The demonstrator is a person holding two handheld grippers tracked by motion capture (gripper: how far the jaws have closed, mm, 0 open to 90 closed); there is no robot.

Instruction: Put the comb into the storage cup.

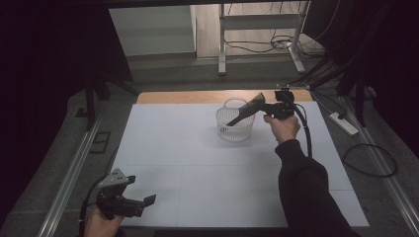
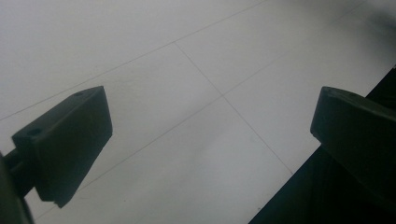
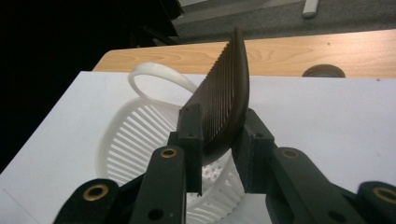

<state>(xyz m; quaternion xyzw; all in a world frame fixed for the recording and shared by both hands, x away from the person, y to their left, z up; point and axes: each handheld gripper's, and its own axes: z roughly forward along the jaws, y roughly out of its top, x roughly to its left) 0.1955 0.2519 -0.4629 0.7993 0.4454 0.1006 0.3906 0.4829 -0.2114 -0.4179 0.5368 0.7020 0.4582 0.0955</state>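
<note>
1. The table (image 1: 197, 163), covered by a white sheet, carries one landmark, a white slotted basket (image 1: 235, 124) standing toward its far edge; a strip of bare wood shows just beyond the basket.

2. The basket, upright with its loop handle raised at the far side, appears to have nothing inside; in the right gripper view its perforated floor (image 3: 210, 175) shows bare, though part of it is hidden behind the jaws.

3. The left gripper (image 1: 146, 201) rests well apart from the basket at the near left corner, jaws spread wide, nothing between them.

4. The right gripper (image 1: 267, 106) hangs just right of the basket, a dark comb (image 3: 224, 100) between its jaws with the handle slanting down over the rim. The jaws stand narrow around the comb; whether the pads (image 3: 191, 135) press it cannot be told.

5. Judged from this, the step in hand is dropping the comb into the basket. The next move calls for opening the jaws fully and drawing the gripper clear without tipping the light basket.
</note>
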